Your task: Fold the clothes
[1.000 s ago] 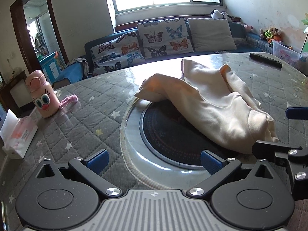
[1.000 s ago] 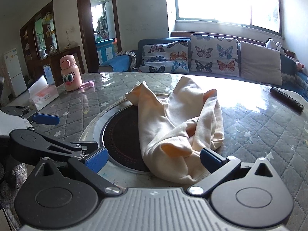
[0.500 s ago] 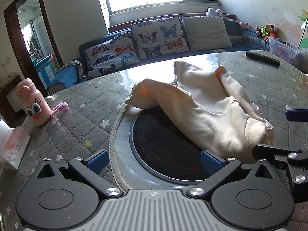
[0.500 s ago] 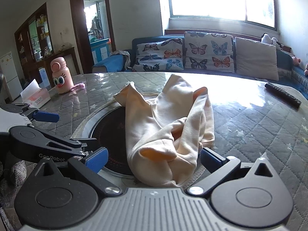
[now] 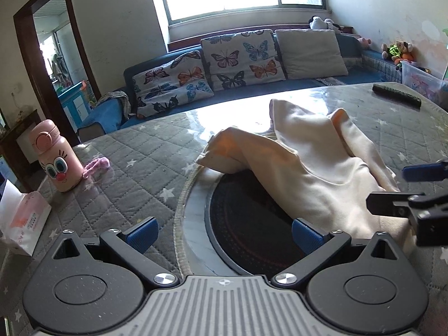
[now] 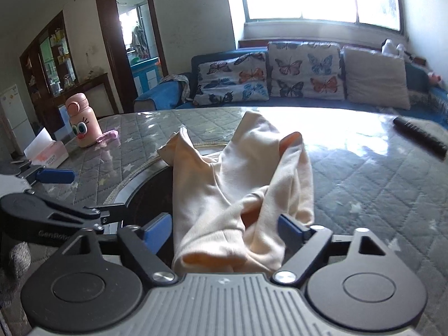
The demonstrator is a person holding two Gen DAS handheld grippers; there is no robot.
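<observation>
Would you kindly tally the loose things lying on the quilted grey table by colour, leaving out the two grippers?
Cream: 1, the crumpled cream cloth garment
Pink: 3, the pink cartoon-face bottle, its pink strap, the pink and white tissue pack
Black: 1, the black remote control
Total: 5

one garment [image 6: 240,184], one bottle [image 5: 56,162], three cushions [image 5: 239,58]

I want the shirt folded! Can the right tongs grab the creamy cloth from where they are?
Probably yes. The right tongs are open, and the near end of the cream garment already lies bunched between their blue pads. Nothing blocks them; closing should catch it.
</observation>
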